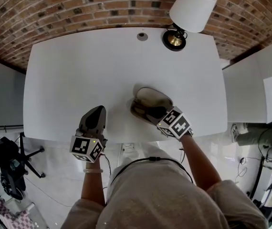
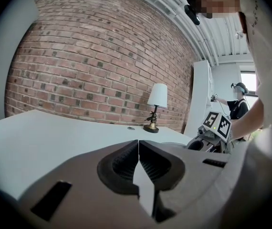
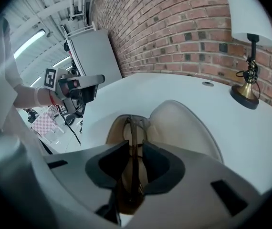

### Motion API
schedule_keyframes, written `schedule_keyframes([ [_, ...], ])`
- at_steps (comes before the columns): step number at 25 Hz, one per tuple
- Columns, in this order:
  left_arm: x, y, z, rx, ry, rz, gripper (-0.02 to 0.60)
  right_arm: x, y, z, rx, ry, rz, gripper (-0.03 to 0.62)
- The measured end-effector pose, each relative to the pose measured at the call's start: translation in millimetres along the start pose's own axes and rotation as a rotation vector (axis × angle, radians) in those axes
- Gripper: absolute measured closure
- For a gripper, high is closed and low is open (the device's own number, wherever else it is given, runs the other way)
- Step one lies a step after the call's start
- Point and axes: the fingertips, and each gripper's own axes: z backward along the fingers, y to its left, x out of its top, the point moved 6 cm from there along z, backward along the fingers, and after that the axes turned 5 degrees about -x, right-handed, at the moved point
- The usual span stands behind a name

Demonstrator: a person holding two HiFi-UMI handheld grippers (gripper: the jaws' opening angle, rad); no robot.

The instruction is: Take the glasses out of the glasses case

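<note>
Nearest to us, the left gripper (image 1: 96, 114) is hovering over the near edge of the white counter (image 1: 74, 70), left of centre, with its jaws clenched together on nothing. Just to the right, the right gripper (image 1: 153, 111) is tilting down into the open glasses case (image 1: 148, 97), which is lying on the near part of the counter, a little right of centre, with its pale-lined lid folded back. The glasses (image 3: 133, 128) are lying inside the case, and the right jaws are standing apart on either side of the dark frame, with a gap showing on each side. At the far right, a white-shaded lamp (image 1: 192, 7) is standing by a small round disc (image 1: 142, 36), and the brick wall (image 1: 55, 11) is running behind them.
</note>
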Motion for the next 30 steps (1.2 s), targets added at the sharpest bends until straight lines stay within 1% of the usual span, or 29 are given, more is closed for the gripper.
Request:
schedule_keyframes([
  [5,-3,3,3,0.011,0.004,0.008,0.575,0,1,-4,0.01,0.002,0.006,0.516],
  [7,-3,4,5,0.012,0.004,0.01,0.575,1,1,-5,0.004,-0.001,0.014,0.554],
  [9,-3,4,6,0.014,0.002,0.014,0.575,1,2,-4,0.003,-0.004,0.022,0.56],
  [19,-4,2,7,0.007,-0.002,0.022,0.575,1,6,2,0.012,-0.022,0.055,0.572],
  [24,-3,3,9,0.011,-0.004,0.025,0.575,4,5,6,0.0,-0.037,0.065,0.572],
  [30,-2,4,10,0.008,-0.001,0.025,0.575,5,1,11,-0.022,-0.053,0.051,0.572],
])
